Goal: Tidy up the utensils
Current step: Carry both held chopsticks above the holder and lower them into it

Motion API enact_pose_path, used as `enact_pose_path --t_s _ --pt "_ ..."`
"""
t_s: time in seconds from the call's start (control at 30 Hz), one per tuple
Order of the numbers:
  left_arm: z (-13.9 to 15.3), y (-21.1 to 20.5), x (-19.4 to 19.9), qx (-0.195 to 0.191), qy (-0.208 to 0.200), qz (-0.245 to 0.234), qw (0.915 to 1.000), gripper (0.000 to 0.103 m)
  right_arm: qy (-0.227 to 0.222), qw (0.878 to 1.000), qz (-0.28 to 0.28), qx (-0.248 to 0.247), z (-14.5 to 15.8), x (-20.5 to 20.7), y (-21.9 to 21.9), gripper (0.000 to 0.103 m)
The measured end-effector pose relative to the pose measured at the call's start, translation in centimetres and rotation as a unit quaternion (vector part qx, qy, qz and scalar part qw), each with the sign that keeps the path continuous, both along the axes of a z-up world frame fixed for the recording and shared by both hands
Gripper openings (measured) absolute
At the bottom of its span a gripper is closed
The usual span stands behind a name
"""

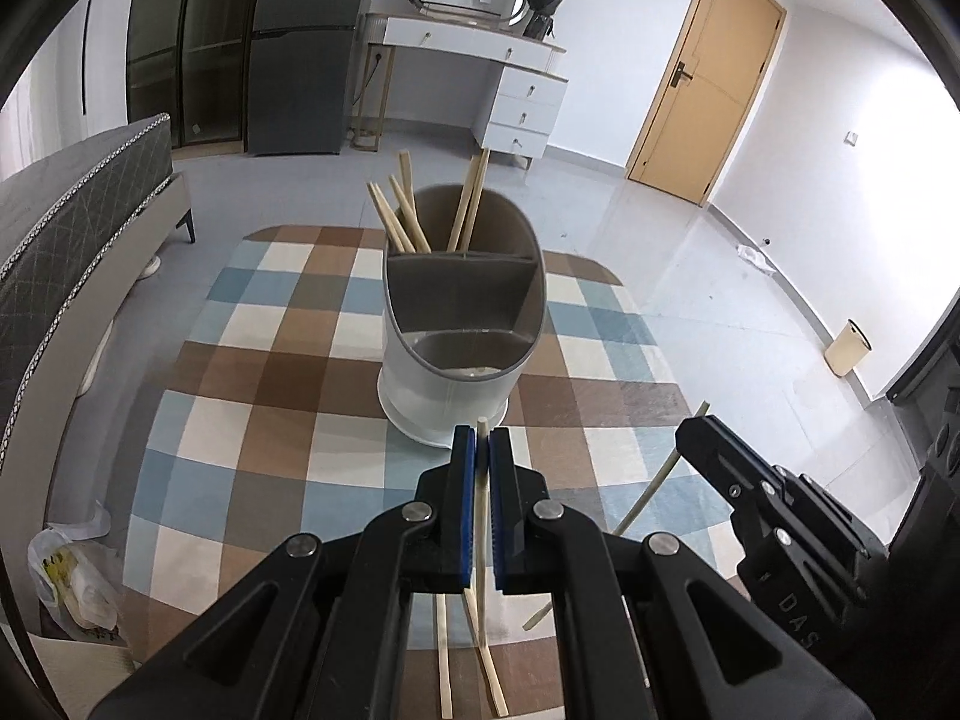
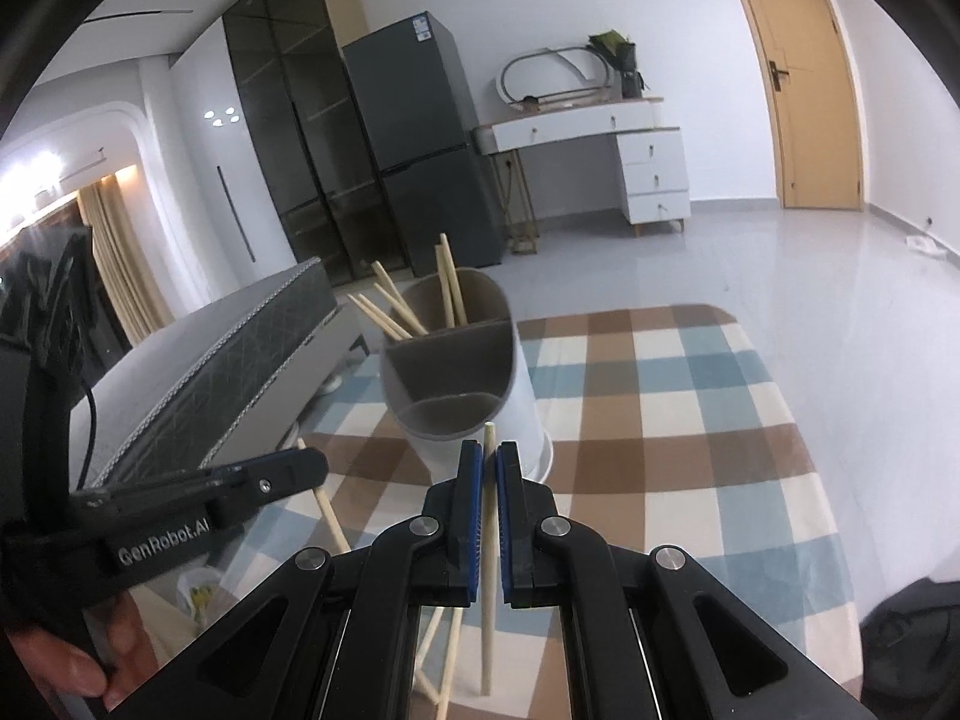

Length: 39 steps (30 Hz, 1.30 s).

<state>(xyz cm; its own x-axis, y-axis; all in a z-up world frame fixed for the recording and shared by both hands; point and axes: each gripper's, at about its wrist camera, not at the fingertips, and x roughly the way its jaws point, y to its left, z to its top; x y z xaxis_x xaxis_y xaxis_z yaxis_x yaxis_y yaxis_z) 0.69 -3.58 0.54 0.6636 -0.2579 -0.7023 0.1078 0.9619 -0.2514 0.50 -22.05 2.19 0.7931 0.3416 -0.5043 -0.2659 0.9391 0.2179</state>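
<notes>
A grey-and-white utensil holder (image 1: pixel 462 324) (image 2: pixel 474 384) stands on the checked tablecloth (image 1: pixel 252 360), with several wooden chopsticks (image 1: pixel 402 222) upright in its far compartment. In the left wrist view my left gripper (image 1: pixel 482 450) is shut on one chopstick (image 1: pixel 482 516), just in front of the holder's base. Off to the right, my right gripper (image 1: pixel 699 435) grips another chopstick (image 1: pixel 651 489). The right wrist view shows the right gripper (image 2: pixel 487 462) shut on its chopstick (image 2: pixel 490 540), and the left gripper (image 2: pixel 315 468) at the left with its stick (image 2: pixel 330 516). Loose chopsticks (image 1: pixel 444 660) lie on the near edge of the cloth.
A grey quilted bed (image 1: pixel 72 228) runs along the table's left side. A plastic bag (image 1: pixel 72 576) lies on the floor below it. Beyond the table are a dark fridge (image 2: pixel 414 144), a white dresser (image 1: pixel 516 96), a wooden door (image 1: pixel 708 78) and a small bin (image 1: pixel 849 348).
</notes>
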Motion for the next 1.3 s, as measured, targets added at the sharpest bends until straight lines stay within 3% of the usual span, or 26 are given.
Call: enact_pose_path --t_s 0.47,0.7,1.03,1.3 --pt "4.6 0.5 -0.3 -0.029 -0.030 -0.024 0.9989 0.000 -0.049 0.999 -0.002 -0.011 3.8 -1.3 0.2 0.004" --pt "7.7 1.2 1.2 -0.051 -0.046 -0.022 0.9974 0.000 -0.083 0.996 0.006 -0.015 7.6 -0.6 0.5 0.004" --pt "12.9 3.0 6.0 -0.076 -0.102 -0.012 0.9918 0.000 -0.135 0.989 0.035 -0.038 14.5 3.8 1.5 0.004" --pt "12.8 4.4 10.8 -0.083 -0.124 0.004 0.9887 0.000 -0.160 0.983 0.066 -0.059 16.0 9.3 3.4 0.004"
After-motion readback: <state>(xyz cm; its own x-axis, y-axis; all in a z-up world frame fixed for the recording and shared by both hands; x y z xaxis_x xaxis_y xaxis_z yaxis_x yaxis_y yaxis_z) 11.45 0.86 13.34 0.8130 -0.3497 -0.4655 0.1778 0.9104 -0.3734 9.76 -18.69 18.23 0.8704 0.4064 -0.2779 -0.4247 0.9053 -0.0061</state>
